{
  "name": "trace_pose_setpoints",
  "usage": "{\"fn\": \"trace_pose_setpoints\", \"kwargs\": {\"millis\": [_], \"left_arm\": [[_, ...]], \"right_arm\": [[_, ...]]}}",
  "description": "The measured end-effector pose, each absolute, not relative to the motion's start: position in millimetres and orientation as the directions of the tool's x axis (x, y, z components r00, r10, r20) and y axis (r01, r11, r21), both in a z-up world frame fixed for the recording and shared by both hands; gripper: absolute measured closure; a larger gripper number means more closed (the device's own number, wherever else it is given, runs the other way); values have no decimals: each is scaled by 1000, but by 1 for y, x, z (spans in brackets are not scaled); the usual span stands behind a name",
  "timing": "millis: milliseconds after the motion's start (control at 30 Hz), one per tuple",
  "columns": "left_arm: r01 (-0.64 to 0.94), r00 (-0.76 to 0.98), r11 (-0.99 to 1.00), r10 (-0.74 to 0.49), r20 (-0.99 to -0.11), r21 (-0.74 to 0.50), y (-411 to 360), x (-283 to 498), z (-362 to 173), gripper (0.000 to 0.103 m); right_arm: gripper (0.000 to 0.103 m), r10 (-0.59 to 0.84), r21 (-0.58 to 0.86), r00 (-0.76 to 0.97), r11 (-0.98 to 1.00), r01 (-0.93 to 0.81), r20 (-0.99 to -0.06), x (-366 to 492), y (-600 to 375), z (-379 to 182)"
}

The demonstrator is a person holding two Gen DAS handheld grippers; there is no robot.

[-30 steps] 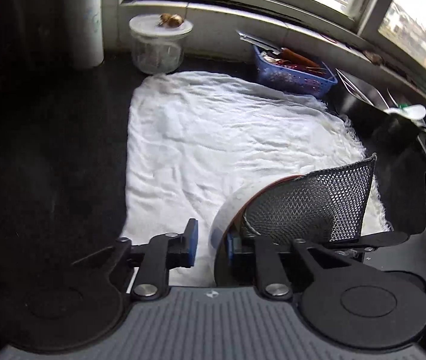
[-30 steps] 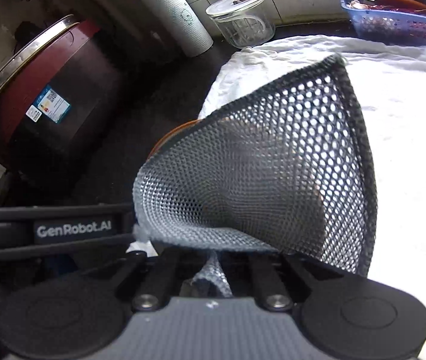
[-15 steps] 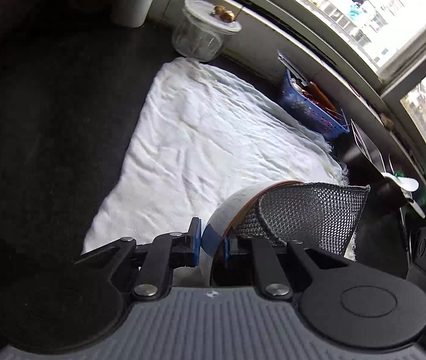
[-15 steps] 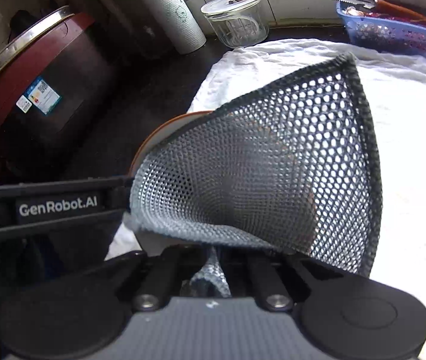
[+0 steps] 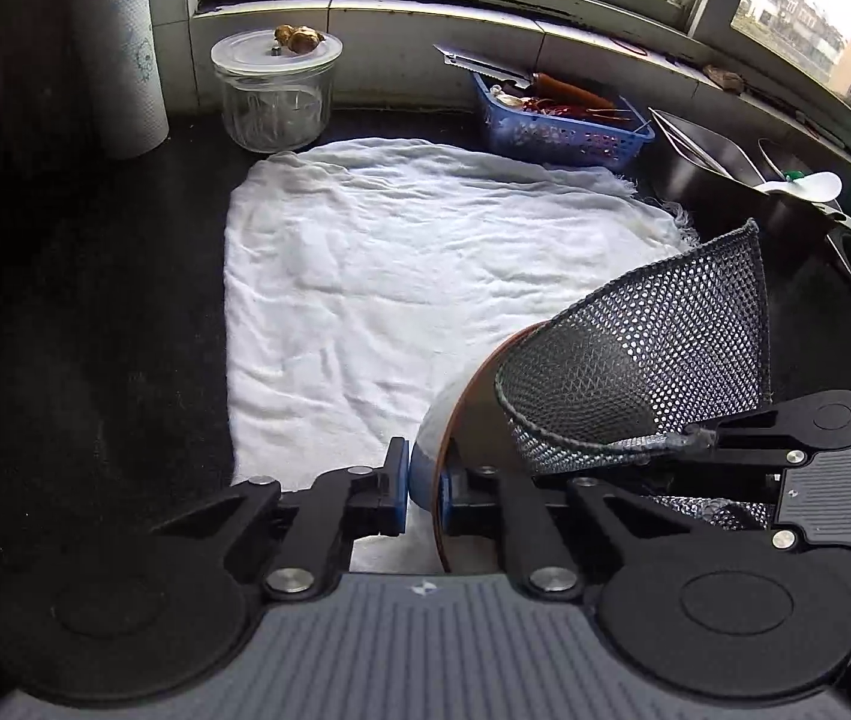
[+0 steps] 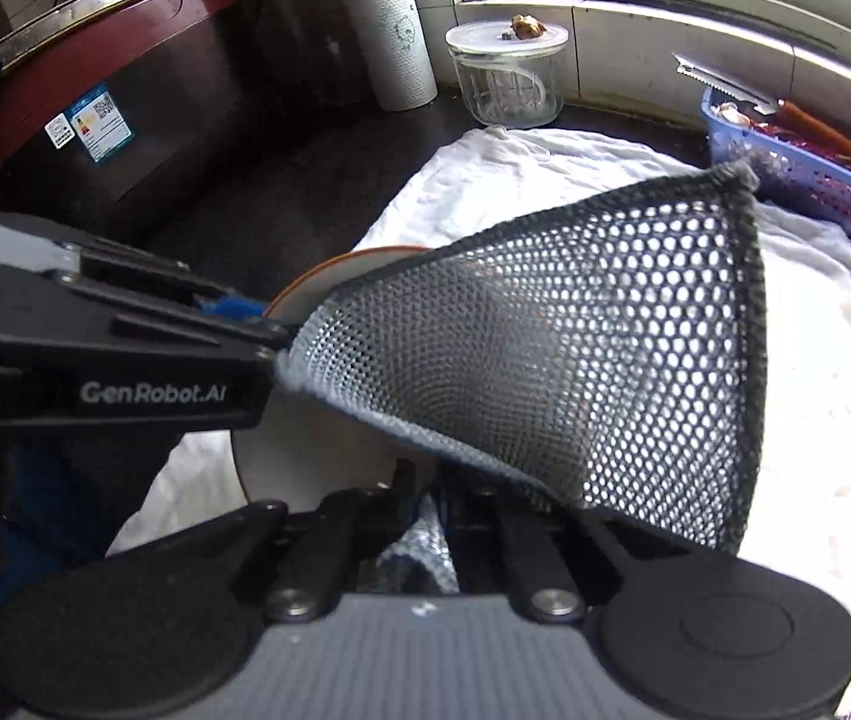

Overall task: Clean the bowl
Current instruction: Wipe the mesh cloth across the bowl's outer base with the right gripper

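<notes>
the left claw (image 5: 423, 483) pinches the bowl (image 5: 473, 420) by its rim, over the towel (image 5: 401, 276) near the desk's front edge; the right claw (image 6: 425, 501) grips the mesh (image 6: 575, 360), pressed inside the bowl; wiping seems underway; next calls for steady pressure round the wall

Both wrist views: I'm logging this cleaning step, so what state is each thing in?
bowl: tilted on edge, rim clamped
left gripper: shut on bowl rim
mesh cloth: fanned out against the bowl
right gripper: shut on mesh cloth
white towel: spread flat, wrinkled
glass jar: lid on
paper towel roll: upright
blue basket: holds utensils
</notes>
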State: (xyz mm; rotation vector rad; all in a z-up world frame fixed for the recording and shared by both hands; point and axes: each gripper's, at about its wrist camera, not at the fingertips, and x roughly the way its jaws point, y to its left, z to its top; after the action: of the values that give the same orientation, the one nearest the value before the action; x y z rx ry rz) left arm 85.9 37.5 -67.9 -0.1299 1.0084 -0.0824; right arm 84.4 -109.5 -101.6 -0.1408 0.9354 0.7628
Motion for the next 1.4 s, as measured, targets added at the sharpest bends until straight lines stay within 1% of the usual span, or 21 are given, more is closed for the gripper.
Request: {"fn": "trace_pose_setpoints", "kwargs": {"millis": [33, 100, 167, 367, 567, 633, 767, 867, 933, 1000, 1100, 1167, 1200, 1267, 1300, 1400], "left_arm": [[-5, 529, 988, -126, -839, -152, 38, 86, -68, 94], [-27, 527, 986, -125, -841, -164, 40, 87, -69, 94], [-46, 524, 983, -127, -842, -176, 41, 88, -69, 94], [-80, 522, 976, -133, -842, -204, 45, 90, -70, 94], [-96, 513, 973, -132, -848, -210, 50, 91, -74, 94], [-96, 511, 973, -133, -849, -210, 50, 91, -75, 94], [-89, 513, 974, -133, -848, -206, 49, 92, -74, 94], [-87, 514, 975, -131, -848, -203, 48, 92, -74, 94], [-84, 516, 976, -131, -847, -202, 47, 92, -73, 94], [-80, 517, 977, -129, -846, -198, 46, 92, -72, 94], [-75, 518, 979, -126, -846, -192, 45, 91, -72, 94], [-73, 518, 979, -126, -846, -191, 44, 91, -72, 94], [-74, 518, 979, -127, -846, -192, 44, 91, -72, 94], [-75, 517, 978, -128, -846, -194, 45, 90, -72, 94], [-74, 517, 978, -129, -846, -194, 45, 90, -72, 94], [-74, 517, 978, -131, -846, -197, 45, 90, -72, 94]], "right_arm": [[89, 524, 186, 370, 734, -654, -767, 83, -110, -100], [77, 512, 145, 396, 731, -666, -763, 81, -112, -97], [72, 505, 108, 415, 723, -682, -757, 77, -107, -94], [71, 478, -2, 449, 683, -730, -755, 66, -100, -91], [72, 513, -53, 458, 622, -781, -726, 53, -105, -72], [72, 511, -66, 475, 628, -775, -716, 51, -109, -68], [70, 514, -47, 501, 664, -746, -696, 51, -121, -57], [63, 504, -26, 517, 697, -716, -692, 55, -132, -49], [58, 471, -29, 529, 727, -686, -706, 62, -136, -50], [56, 451, -15, 531, 752, -659, -718, 70, -137, -56], [54, 449, 49, 494, 774, -631, -745, 82, -137, -66], [49, 450, 73, 478, 781, -621, -754, 86, -135, -71], [49, 437, 59, 478, 782, -621, -762, 87, -131, -75], [53, 407, 30, 483, 788, -615, -776, 88, -127, -83], [56, 408, 34, 487, 792, -610, -773, 89, -128, -84], [60, 418, 50, 489, 796, -603, -766, 87, -133, -81]]}}
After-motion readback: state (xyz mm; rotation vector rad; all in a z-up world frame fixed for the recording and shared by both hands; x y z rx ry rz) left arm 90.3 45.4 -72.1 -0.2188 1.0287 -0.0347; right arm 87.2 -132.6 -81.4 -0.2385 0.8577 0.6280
